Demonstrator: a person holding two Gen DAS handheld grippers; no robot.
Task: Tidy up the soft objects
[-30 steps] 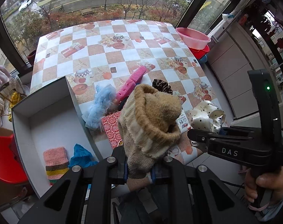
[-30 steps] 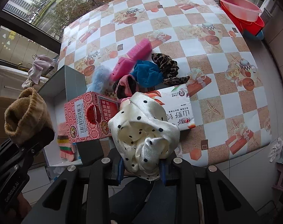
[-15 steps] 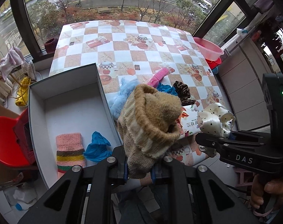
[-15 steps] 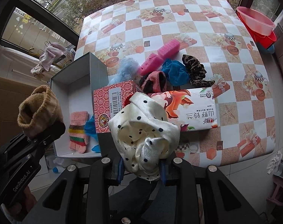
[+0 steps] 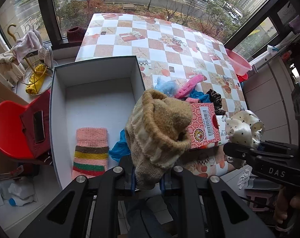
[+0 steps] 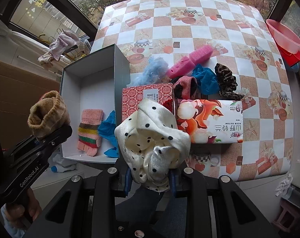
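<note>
From the left wrist view, the left gripper [image 5: 147, 178] is pinching a tan knitted sock [image 5: 160, 130] at its lower end, its jaws clamped on the bunched fabric, while the cuff is flopping open above the right wall of the white box [image 5: 56, 107]. Inside that box, a pink striped glove [image 5: 90, 150] and a blue cloth [image 5: 118, 148] are lying near its front end. The sock is looking light, thick and limp, so it is likely sagging wherever it is not pinched; a bite on a doubled fold should be holding it better than a single layer. From the right wrist view, the right gripper [image 6: 150, 175] is squeezing a cream polka-dot scrunchie [image 6: 152, 138], jaws closed on its gathered lower part, hanging just right of the box and in front of a red carton [image 6: 146, 97]. Its satin is shining and probably slippery, though how deeply the pads are biting is hard to tell. More soft pieces, including a pink sponge [image 6: 191, 61] and a leopard scrunchie [image 6: 226, 79], are waiting on the table right of the box.
</note>
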